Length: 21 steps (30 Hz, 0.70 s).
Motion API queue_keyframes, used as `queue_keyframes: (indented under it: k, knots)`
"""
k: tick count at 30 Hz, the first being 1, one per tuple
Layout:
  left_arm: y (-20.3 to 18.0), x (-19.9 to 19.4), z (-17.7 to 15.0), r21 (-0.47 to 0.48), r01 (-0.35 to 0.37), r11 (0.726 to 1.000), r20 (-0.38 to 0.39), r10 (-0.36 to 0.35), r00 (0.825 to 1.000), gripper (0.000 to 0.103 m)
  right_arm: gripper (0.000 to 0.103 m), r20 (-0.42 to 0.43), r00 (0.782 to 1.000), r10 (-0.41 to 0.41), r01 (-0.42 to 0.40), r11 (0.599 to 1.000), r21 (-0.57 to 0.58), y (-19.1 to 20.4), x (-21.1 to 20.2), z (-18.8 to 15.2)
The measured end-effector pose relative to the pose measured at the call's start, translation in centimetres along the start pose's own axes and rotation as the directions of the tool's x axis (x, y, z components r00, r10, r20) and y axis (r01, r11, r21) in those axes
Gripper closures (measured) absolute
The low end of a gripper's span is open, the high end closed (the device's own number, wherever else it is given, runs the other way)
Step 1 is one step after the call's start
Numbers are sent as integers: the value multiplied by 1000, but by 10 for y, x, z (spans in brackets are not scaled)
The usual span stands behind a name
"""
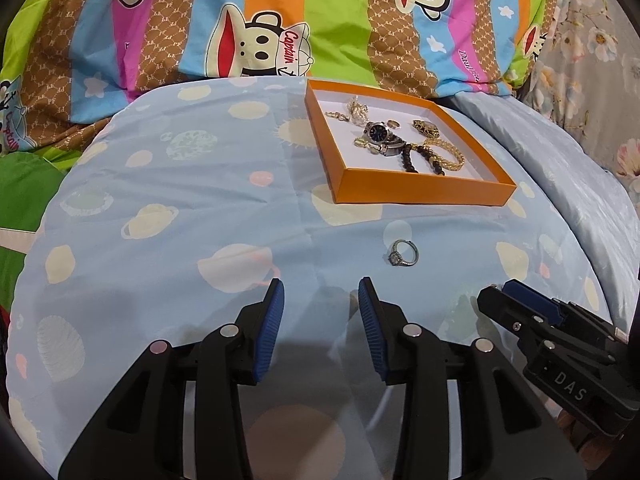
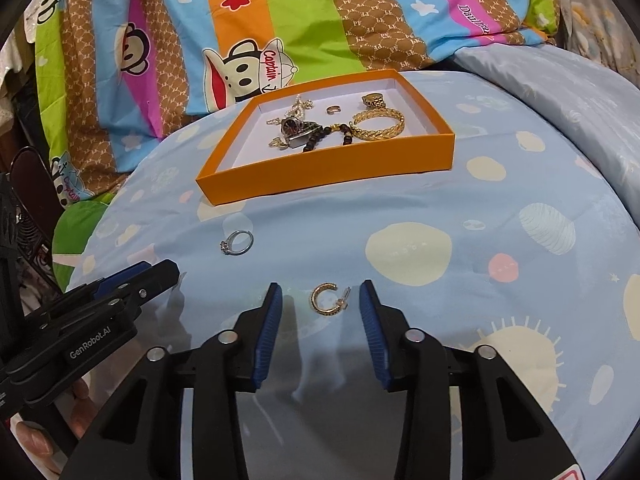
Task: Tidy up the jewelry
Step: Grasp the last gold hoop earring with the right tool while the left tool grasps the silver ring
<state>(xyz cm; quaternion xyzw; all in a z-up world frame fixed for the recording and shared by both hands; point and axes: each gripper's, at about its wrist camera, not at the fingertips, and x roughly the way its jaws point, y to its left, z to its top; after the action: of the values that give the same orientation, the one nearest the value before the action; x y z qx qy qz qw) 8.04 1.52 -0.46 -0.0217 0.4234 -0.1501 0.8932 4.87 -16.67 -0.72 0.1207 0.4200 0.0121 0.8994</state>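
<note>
- Right tongs (image 2: 320, 304) part open around gold earring (image 2: 325, 299), pads not touching.
- Left tongs (image 1: 321, 300) part open, empty, near silver ring (image 1: 404, 253).
- Orange box (image 1: 420, 191) of jewelry beyond ring.

One shallow orange cardboard box (image 2: 320, 176), one silver stone-set ring (image 2: 237, 242), one gold hoop earring (image 2: 325, 299), one gold chain bracelet (image 2: 378, 124), one dark beaded bracelet (image 2: 328, 136), two black blue-padded tools (image 2: 320, 300) (image 1: 321, 300)

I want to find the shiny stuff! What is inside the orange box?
Inside the shallow orange cardboard box: a dark-faced wristwatch, a dark bead bracelet, a gold chain bracelet, small gold rings. Anything under that pile is hidden.
</note>
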Motion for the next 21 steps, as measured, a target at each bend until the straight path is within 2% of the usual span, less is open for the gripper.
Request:
queue_keyframes:
  k: [5,14,17,21]
  knots:
    - [-2,0,0,9,-1,1000,5,1,1000,65,85,-7,1000,-8,8,1000,-3,1,2,1]
    - [-5,1,2,12,21,1000,1,-21,1000,65,86,23,1000,5,-5,1000,21,-5,-5,-1]
    - [-16,4,6,26,41,999,-10,-41,999,57,86,34,999,1,-2,1000,29,-9,-9,-3]
    - [-37,14,11,47,66,997,-20,-65,998,57,86,41,999,-3,1,999,39,-15,-12,-4]
